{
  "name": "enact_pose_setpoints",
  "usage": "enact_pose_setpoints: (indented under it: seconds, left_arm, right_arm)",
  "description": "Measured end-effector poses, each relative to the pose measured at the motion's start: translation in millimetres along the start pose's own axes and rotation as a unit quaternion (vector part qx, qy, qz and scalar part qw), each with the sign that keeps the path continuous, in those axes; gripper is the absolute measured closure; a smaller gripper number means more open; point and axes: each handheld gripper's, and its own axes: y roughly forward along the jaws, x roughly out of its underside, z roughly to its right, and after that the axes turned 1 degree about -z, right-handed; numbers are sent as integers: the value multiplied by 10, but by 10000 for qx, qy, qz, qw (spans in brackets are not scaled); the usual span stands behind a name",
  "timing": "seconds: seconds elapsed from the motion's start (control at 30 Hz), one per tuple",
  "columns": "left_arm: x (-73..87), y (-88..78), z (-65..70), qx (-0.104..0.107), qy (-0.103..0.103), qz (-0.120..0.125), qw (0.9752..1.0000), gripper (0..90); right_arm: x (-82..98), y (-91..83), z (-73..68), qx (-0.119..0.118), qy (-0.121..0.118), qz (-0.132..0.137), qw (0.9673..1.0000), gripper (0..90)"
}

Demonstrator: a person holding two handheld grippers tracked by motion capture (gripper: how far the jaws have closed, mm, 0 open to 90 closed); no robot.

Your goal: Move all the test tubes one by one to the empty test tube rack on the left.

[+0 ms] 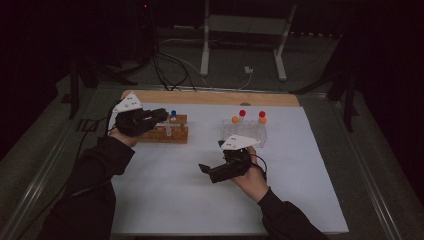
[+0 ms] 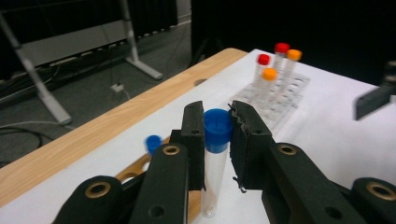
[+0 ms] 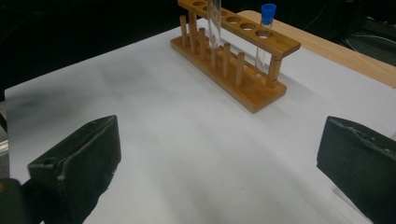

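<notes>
Gripping a blue-capped tube [image 2: 215,158] above the wooden rack [image 1: 167,134], left gripper [image 2: 217,135] fingers clamp it just below its cap, right gripper [image 3: 215,158] fingers spread wide, empty over the tabletop [image 3: 187,140].

The test tube [image 2: 215,172] has a clear, glossy body that looks like plastic or glass, and its blue cap [image 2: 217,129] is smooth plastic with a soft shine. The wooden rack [image 3: 238,56] is light varnished wood, smooth, with visible grain. The clear rack [image 2: 280,100] looks like transparent glossy plastic. The surface [image 3: 177,140] has a white matt sheet, like paper. The left tongs [image 2: 217,140] are black matt plastic with rough, worn pads [image 2: 245,140].
</notes>
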Motion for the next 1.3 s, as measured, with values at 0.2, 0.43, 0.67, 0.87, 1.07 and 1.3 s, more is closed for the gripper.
enact_pose_setpoints:
  seconds: [0.2,0.43,0.67,0.87,1.07,1.3]
  left_arm:
    - [-30,56,-159,-337,-65,56,9994,776]
    - [-45,162,-313,-632,-242,172,9976,776]
    - [-21,296,-403,-840,-354,211,9956,775]
    - [62,391,-414,-922,-370,134,9950,776]
    - [182,483,-409,-889,-445,25,9950,776]
    - [324,592,-389,-880,-478,-133,9949,776]
  right_arm:
    - [-19,-32,-1,-79,9,126,9999,0]
    - [-9,-41,12,-115,20,101,9999,0]
    - [-1,-46,24,-150,58,138,9998,0]
    - [9,-43,31,-176,60,123,9998,0]
    - [14,-48,34,-198,71,143,9997,0]
    - [18,-62,39,-222,97,172,9996,0]
